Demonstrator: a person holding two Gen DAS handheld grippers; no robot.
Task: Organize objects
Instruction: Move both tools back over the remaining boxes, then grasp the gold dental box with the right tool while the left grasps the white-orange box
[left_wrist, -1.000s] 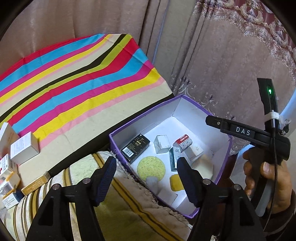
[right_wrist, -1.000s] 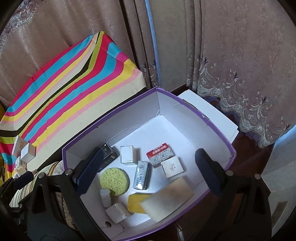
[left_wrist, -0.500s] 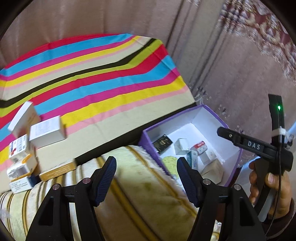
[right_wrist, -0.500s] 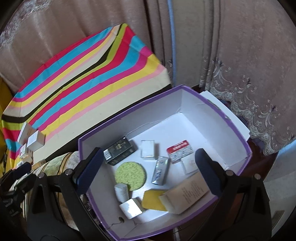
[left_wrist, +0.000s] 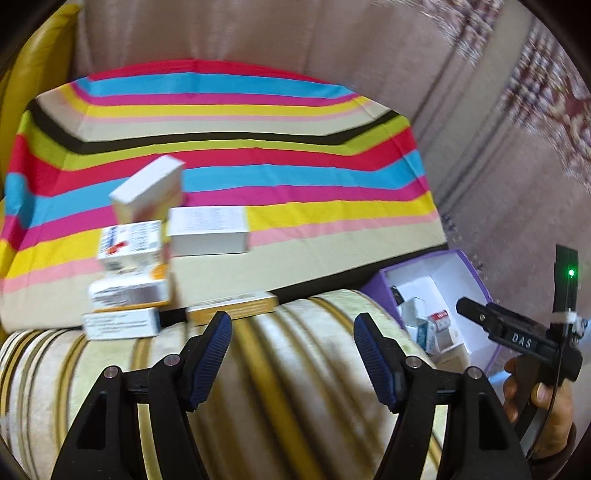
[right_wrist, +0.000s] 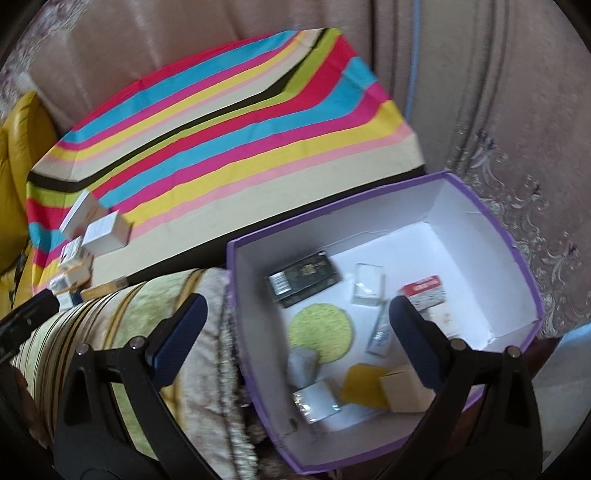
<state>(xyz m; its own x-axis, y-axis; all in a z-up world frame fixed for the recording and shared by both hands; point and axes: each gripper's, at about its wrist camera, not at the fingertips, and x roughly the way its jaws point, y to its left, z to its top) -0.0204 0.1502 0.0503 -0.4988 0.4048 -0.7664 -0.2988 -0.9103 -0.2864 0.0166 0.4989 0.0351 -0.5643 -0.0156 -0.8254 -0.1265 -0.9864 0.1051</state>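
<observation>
A pile of small cartons (left_wrist: 129, 258) lies on the striped cloth, with a white carton (left_wrist: 208, 230) on its right side. My left gripper (left_wrist: 293, 343) hangs open over a cream striped cushion (left_wrist: 288, 387), short of the pile, with nothing between its fingers. The purple box (right_wrist: 332, 232) holds a black carton (right_wrist: 303, 278), a green round sponge (right_wrist: 321, 328), a red-and-white carton (right_wrist: 424, 291), a yellow sponge (right_wrist: 362, 384) and other small packs. My right gripper (right_wrist: 297, 332) is spread open above the box's left wall and grips nothing.
The striped cloth (right_wrist: 221, 122) covers a raised surface behind the box and cushion. Curtains (right_wrist: 480, 92) hang behind and to the right. A yellow seat (right_wrist: 18, 147) stands at the far left. A hand (left_wrist: 543, 398) holds the right tool beside the purple box (left_wrist: 474, 271).
Both views have swung left. In the left wrist view the carton pile came toward the middle and the purple box slid to the right edge. Both grippers stayed open and empty.
</observation>
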